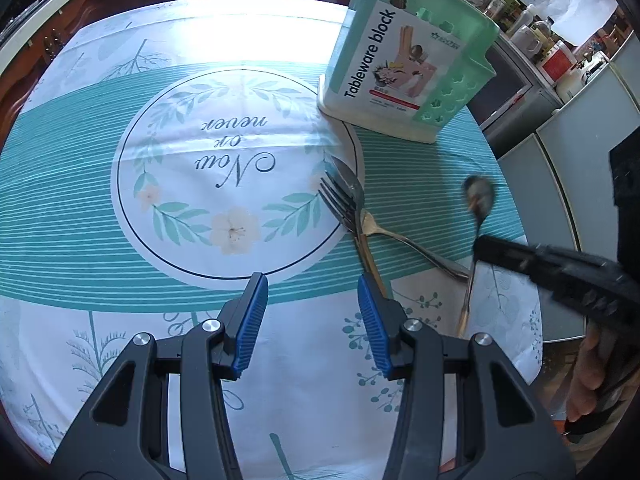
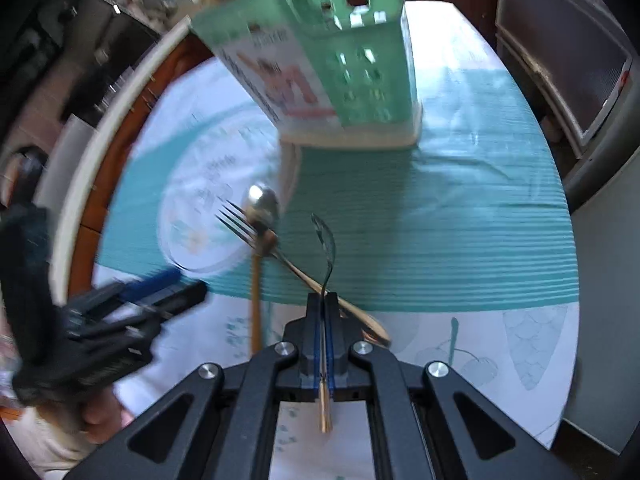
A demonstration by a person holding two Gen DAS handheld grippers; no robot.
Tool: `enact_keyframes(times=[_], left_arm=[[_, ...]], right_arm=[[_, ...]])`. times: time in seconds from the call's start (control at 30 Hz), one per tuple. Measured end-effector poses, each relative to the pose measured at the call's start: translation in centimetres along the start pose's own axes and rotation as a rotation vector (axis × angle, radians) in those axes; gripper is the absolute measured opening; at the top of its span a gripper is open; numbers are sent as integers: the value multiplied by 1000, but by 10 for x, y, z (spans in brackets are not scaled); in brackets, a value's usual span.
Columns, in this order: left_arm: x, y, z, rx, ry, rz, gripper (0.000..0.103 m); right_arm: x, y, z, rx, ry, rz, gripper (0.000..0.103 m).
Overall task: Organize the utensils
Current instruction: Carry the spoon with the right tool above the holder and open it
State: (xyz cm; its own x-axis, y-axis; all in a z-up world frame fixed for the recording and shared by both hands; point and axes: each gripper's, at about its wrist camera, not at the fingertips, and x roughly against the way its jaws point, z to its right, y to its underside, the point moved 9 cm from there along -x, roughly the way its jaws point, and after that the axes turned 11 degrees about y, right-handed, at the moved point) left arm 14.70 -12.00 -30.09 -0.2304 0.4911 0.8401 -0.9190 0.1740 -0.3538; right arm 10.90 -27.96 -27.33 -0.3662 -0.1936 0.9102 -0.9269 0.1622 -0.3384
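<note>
A small spoon (image 2: pixel 326 244) with a gold handle hangs above the tablecloth, and my right gripper (image 2: pixel 324 300) is shut on its handle. From the left wrist view, its bowl (image 1: pixel 478 196) sticks up past the right gripper (image 1: pixel 482 248). A fork (image 1: pixel 340 200) with a gold handle lies crossed over a larger spoon (image 1: pixel 420 250) on the cloth. My left gripper (image 1: pixel 312 292) is open just in front of them, with nothing between its blue pads. The green utensil holder (image 1: pixel 408 68) labelled "Tableware block" stands upright behind them. The same fork (image 2: pixel 240 220), larger spoon (image 2: pixel 264 200), holder (image 2: pixel 340 72) and left gripper (image 2: pixel 180 286) show in the right wrist view.
The round table carries a teal and white tablecloth (image 1: pixel 200 140) with a printed circle. Its edge curves close on the right, with grey cabinets (image 1: pixel 580 152) beyond. Jars and bottles (image 1: pixel 532 36) crowd a counter behind the holder. A person's hand (image 1: pixel 592 380) grips the right tool.
</note>
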Motion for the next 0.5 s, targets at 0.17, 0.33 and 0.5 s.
enact_keyframes(times=[0.17, 0.33, 0.5], left_arm=[[3, -1, 6, -18, 5, 16, 43], [3, -3, 7, -23, 6, 22, 43], [1, -5, 7, -23, 5, 18, 43]], right_arm=[[35, -28, -7, -21, -44, 163, 1], [73, -60, -9, -39, -50, 328, 1], [124, -98, 0, -87, -56, 487, 1]])
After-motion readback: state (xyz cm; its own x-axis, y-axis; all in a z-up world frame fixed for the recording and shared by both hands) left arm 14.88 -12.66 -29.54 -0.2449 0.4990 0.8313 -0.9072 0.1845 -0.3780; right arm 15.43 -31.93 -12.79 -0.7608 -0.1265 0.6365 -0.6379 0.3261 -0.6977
